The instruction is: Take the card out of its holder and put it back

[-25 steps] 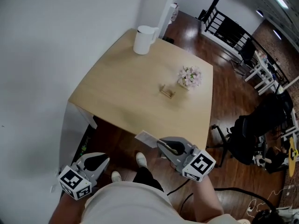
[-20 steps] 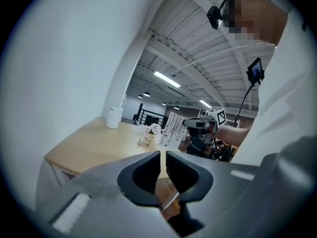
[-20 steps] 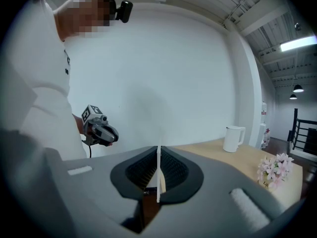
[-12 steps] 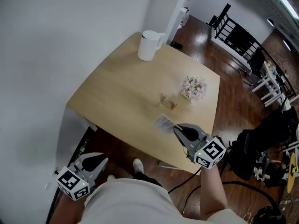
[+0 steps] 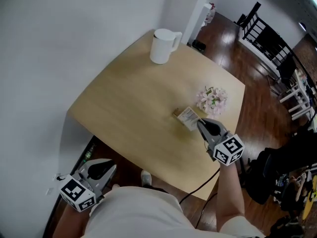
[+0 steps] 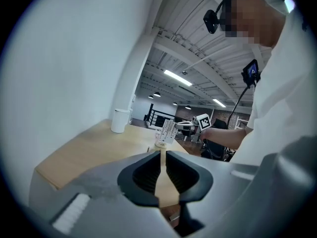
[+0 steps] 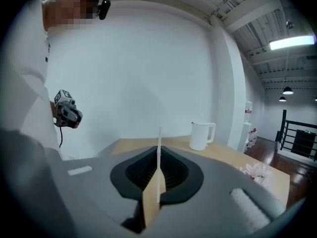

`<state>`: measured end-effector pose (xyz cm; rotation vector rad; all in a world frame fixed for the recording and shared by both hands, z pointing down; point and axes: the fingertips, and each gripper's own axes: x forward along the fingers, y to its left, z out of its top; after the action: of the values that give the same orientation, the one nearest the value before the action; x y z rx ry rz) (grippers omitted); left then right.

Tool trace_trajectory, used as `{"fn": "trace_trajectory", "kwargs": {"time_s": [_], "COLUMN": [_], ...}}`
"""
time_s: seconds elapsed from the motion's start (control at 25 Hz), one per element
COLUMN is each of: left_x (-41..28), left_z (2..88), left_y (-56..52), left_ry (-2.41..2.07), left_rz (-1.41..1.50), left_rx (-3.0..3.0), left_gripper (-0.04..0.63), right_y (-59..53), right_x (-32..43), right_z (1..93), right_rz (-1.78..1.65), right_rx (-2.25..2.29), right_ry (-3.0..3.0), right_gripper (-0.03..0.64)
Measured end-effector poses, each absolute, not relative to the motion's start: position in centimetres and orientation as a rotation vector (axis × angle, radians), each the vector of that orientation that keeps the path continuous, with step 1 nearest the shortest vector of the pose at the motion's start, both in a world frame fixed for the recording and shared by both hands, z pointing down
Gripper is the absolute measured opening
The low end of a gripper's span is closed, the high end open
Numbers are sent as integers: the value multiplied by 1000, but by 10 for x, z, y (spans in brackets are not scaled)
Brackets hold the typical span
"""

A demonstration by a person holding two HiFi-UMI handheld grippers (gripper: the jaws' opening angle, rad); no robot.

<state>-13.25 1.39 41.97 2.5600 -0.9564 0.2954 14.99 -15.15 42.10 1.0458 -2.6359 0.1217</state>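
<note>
Card (image 5: 188,117) sits clamped edge-on in the right tongs (image 5: 200,125) above the table (image 5: 124,98), mid-frame, just beside its holder (image 5: 176,113); left tongs (image 5: 110,169) together and empty at lower left; looks like the put-back step, next move needs card edge lined up with slot.

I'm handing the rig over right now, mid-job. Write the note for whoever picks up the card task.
Right gripper: shut on the card, which is held over the table right by the holder.
Left gripper: shut, empty, low beside the person, off the table.
Holder: on the table next to the flowers, partly hidden by the card.
Done: the card is out of the holder.
Left: lower the card into the holder's slot and let go. Whether it touches the slot yet cannot be told.
</note>
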Motion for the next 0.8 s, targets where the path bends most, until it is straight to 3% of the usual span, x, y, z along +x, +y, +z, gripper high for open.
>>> {"fn": "trace_trajectory", "kwargs": {"time_s": [0.8], "left_x": [-101], "left_z": [434], "left_y": [-20], "left_ry": [-1085], "left_rz": [394], "left_rx": [2386], "left_gripper": [40], "right_y": [-253], "right_x": [183], "right_z": [522], "right_rz": [261], "right_rx": [965], "right_ry": [-2628], "right_gripper": [21]}}
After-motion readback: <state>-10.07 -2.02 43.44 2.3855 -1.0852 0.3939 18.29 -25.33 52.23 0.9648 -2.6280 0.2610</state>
